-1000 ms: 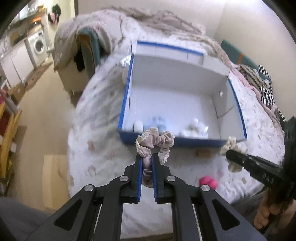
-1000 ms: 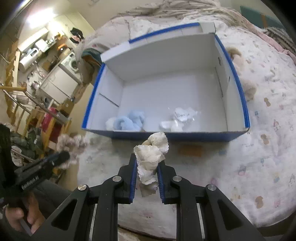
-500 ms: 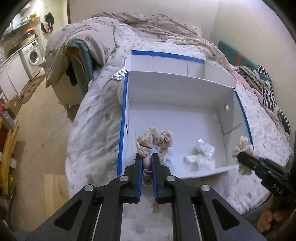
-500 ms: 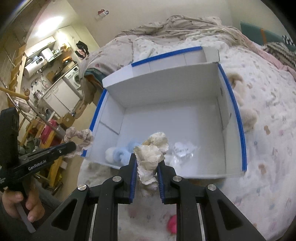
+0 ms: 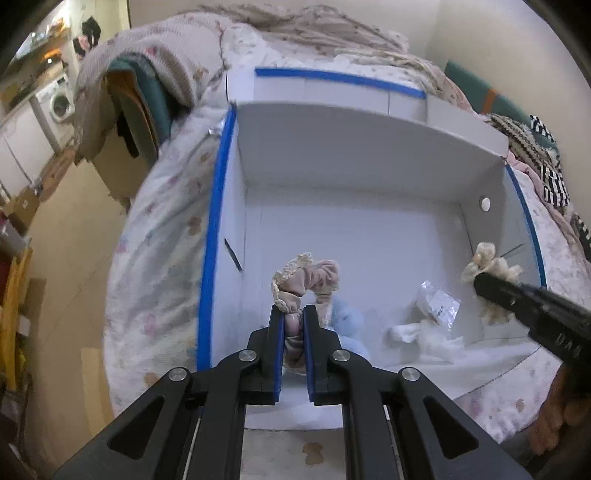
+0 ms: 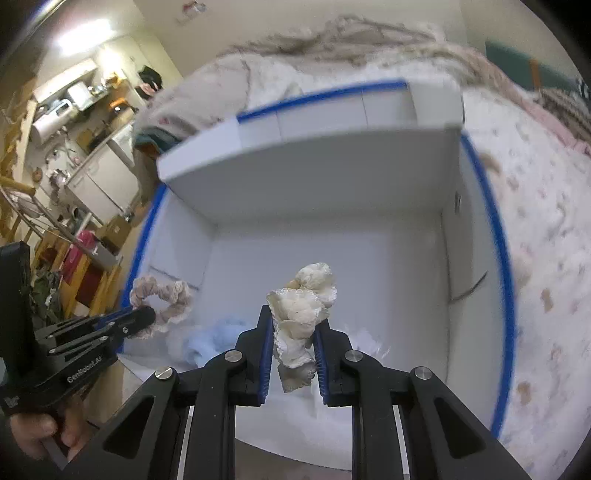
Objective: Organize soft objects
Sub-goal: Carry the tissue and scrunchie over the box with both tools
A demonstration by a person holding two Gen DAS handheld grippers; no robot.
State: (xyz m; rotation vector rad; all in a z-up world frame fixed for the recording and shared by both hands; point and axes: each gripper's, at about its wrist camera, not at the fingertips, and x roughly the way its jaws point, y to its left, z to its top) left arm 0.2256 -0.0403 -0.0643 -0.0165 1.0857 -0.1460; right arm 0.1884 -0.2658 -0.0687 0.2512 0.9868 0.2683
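Observation:
A white box with blue edges lies open on the bed. My left gripper is shut on a pink scrunchie with cream lace trim, held over the box's near left part; it also shows in the right wrist view. My right gripper is shut on a cream scrunchie, held over the box's near right part; it also shows in the left wrist view. A light blue soft item, white soft pieces and a clear packet lie on the box floor.
The bed has a pale patterned cover. Crumpled blankets lie behind the box. Striped and knitted clothes lie at the right. A cardboard box stands beside the bed on the left, with the floor and a washing machine beyond.
Both grippers have moved forward from in front of the box to over its inside, each still holding its scrunchie. The box fills more of both views.

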